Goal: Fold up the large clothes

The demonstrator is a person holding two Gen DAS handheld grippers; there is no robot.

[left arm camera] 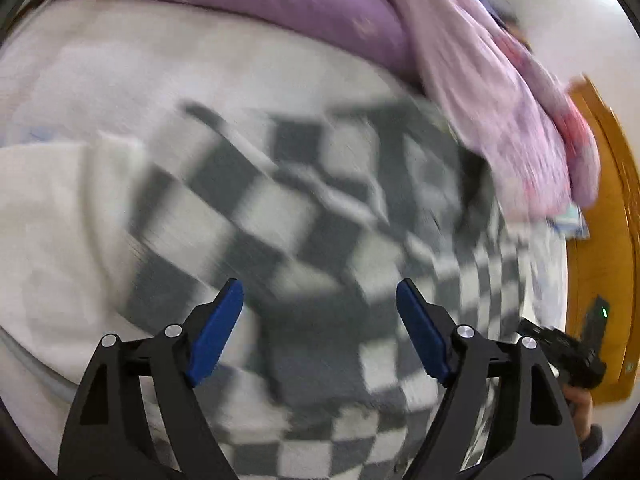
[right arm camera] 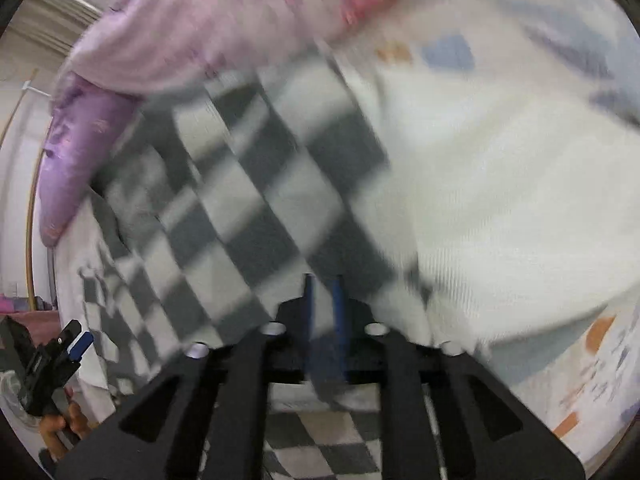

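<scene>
Checked garment (left arm camera: 304, 216): spread beneath left gripper (left arm camera: 320, 332), jaws wide apart. Right gripper (right arm camera: 323, 312): jaws nearly together, grip unclear through blur. Purple bedding (left arm camera: 280, 4) lies beyond.

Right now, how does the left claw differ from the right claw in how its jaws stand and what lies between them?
The left claw has its jaws spread wide, while the right claw has its jaws close together with only a narrow gap. Nothing is pinched in the left claw, which hangs above the checkered garment; whether the right claw grips cloth is blurred. Both have blue pads, black frames, and point down at that garment.
</scene>
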